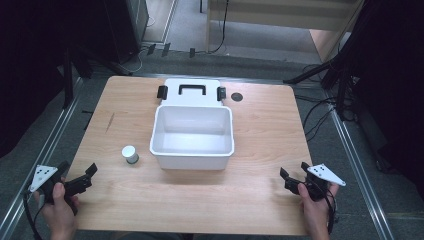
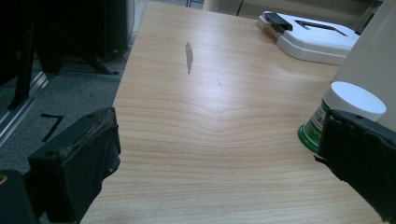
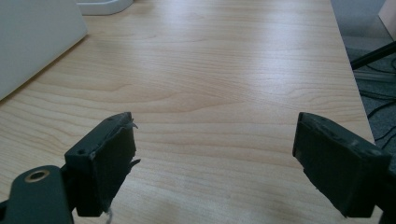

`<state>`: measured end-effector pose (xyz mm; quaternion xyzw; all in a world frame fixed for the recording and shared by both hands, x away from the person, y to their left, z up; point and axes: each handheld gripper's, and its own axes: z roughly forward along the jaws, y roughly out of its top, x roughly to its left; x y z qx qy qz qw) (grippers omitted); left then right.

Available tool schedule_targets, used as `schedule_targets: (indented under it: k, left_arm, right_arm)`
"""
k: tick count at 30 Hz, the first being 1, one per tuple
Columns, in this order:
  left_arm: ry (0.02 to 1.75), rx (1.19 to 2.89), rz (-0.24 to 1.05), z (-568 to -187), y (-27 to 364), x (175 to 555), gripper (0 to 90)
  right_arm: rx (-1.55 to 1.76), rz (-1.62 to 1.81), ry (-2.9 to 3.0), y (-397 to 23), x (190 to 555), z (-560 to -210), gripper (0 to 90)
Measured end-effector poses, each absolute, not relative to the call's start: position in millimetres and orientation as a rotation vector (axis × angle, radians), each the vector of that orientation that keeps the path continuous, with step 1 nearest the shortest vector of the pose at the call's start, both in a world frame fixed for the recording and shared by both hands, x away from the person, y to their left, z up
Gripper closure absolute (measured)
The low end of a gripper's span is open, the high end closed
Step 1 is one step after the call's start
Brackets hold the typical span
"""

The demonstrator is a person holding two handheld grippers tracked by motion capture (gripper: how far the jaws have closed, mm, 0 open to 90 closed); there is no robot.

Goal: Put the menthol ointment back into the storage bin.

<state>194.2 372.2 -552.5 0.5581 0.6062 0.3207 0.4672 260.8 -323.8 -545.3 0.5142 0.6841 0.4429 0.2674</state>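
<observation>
Pale wooden tabletop (image 1: pixel 250 150): small white-capped green jar (image 1: pixel 130 154) upright just left of open white plastic box (image 1: pixel 192 136), untouched. Left hand-held gripper (image 1: pixel 85 178) and right hand-held gripper (image 1: pixel 290 180) both released, empty, near front edge; nothing started yet.

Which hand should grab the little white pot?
Probably the left. The left gripper sits open on the same side of the table as the little white pot. The right gripper would have to reach across past the white box.
</observation>
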Motion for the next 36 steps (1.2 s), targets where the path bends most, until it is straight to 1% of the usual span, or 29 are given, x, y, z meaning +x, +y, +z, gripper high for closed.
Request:
schedule_targets:
  k: [6,10,11,12,18,21,23,24,27,28,29,32,33,34,35,36]
  left_arm:
    - [1.475,1.384,0.805,-552,370,196,0.0]
    - [1.465,1.401,0.785,-552,371,199,0.0]
    - [1.453,1.407,0.745,-550,372,199,0.4]
    - [1.445,1.407,0.734,-548,373,198,0.4]
    - [1.424,1.422,0.705,-537,375,197,0.4]
    - [1.418,1.4,0.622,-529,376,198,0.4]
    - [1.405,1.436,0.591,-521,373,200,0.4]
    - [1.405,1.436,0.591,-521,373,200,0.4]
    - [1.393,1.532,0.57,-511,369,204,0.4]
    - [1.393,1.532,0.57,-511,369,204,0.2]
    - [1.393,1.582,0.57,-504,368,206,0.0]
    - [1.38,1.628,0.559,-497,367,209,0.0]
    - [1.378,1.692,0.547,-489,365,213,0.0]
    - [1.378,1.692,0.547,-489,365,213,0.0]
    - [1.381,1.77,0.527,-481,359,219,0.0]
    - [1.381,1.77,0.527,-481,359,219,0.0]
  right_arm:
    - [1.389,1.203,1.843,-324,261,-545,13.5]
    - [1.392,1.201,1.848,-325,262,-546,13.5]
    - [1.392,1.2,1.851,-325,262,-546,13.5]
    - [1.392,1.198,1.852,-325,262,-546,13.5]
    - [1.403,1.186,1.854,-324,262,-545,13.4]
    - [1.392,1.153,1.86,-321,262,-546,13.0]
    - [1.366,1.117,1.861,-317,261,-546,10.2]
    - [1.366,1.117,1.861,-317,261,-546,10.2]
    - [1.351,1.125,1.856,-317,259,-546,7.8]
    - [1.359,1.125,1.854,-318,259,-546,6.9]
    - [1.359,1.129,1.854,-318,260,-546,6.5]
    - [1.357,1.131,1.853,-318,259,-545,6.4]
    - [1.347,1.13,1.855,-317,259,-546,6.4]
    - [1.347,1.13,1.855,-317,259,-546,6.4]
    - [1.345,1.116,1.857,-316,259,-546,6.6]
    - [1.345,1.116,1.857,-316,259,-546,6.6]
